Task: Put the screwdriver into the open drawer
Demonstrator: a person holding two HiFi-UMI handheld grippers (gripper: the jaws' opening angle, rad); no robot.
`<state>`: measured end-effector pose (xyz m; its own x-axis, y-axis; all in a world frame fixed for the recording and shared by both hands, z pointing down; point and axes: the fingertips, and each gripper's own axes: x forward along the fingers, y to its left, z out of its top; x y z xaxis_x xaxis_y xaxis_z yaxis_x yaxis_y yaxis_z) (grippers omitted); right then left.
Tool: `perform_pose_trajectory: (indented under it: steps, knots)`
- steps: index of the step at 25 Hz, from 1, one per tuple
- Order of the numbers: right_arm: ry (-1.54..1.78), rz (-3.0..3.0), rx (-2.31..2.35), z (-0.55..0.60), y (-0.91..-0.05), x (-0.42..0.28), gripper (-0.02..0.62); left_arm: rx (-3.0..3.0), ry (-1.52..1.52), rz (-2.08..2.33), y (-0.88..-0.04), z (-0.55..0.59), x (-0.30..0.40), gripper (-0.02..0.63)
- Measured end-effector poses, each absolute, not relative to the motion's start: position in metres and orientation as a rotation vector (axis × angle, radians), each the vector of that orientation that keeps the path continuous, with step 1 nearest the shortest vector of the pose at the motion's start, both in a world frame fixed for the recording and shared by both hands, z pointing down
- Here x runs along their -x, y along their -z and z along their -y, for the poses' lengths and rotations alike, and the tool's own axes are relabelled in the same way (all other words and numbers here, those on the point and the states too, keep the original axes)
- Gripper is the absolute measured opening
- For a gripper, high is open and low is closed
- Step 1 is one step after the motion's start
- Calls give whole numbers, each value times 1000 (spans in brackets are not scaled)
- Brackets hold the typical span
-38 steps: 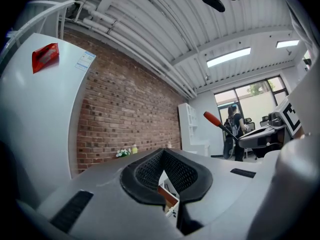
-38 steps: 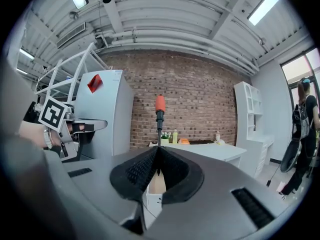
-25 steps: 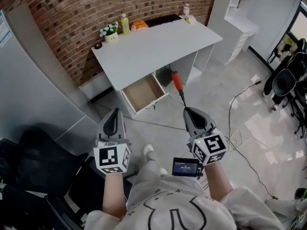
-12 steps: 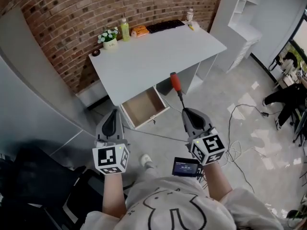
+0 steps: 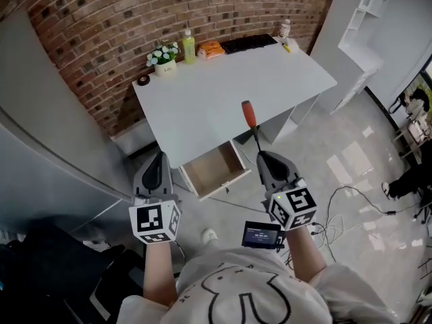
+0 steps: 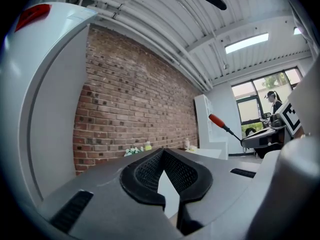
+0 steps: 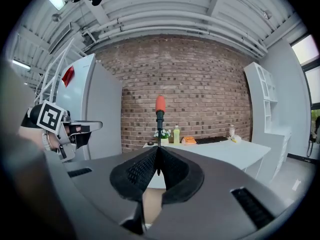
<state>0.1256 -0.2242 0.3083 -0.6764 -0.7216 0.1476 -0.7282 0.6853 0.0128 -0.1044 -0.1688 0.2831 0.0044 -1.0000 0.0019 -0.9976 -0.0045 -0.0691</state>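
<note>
A screwdriver with an orange-red handle and a black shaft sticks forward out of my right gripper, which is shut on its shaft. In the right gripper view the screwdriver stands upright between the pads. The open drawer, empty and wood-lined, juts from under the white desk, just left of the screwdriver in the head view. My left gripper is shut with nothing in it, left of the drawer. In the left gripper view the screwdriver shows at the right.
On the desk's far edge stand a small flower pot, a green bottle, an orange packet, a keyboard and a small bottle. A brick wall is behind it. Cables lie on the floor at the right.
The desk and drawer have drifted right and nearer in the head view as I step closer. The screwdriver's handle now overlaps the desk's front edge. Both grippers keep their hold.
</note>
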Motion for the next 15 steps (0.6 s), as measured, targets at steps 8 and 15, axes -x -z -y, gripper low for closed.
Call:
perform_pose_trajectory:
  steps: [8, 15]
  knots:
    - [-74, 2792, -1056, 266, -317, -69, 25, 2088, 88, -2318, -295, 185, 159, 12]
    - [-73, 2816, -932, 287, -319, -38, 25, 1988, 92, -2431, -297, 185, 189, 12]
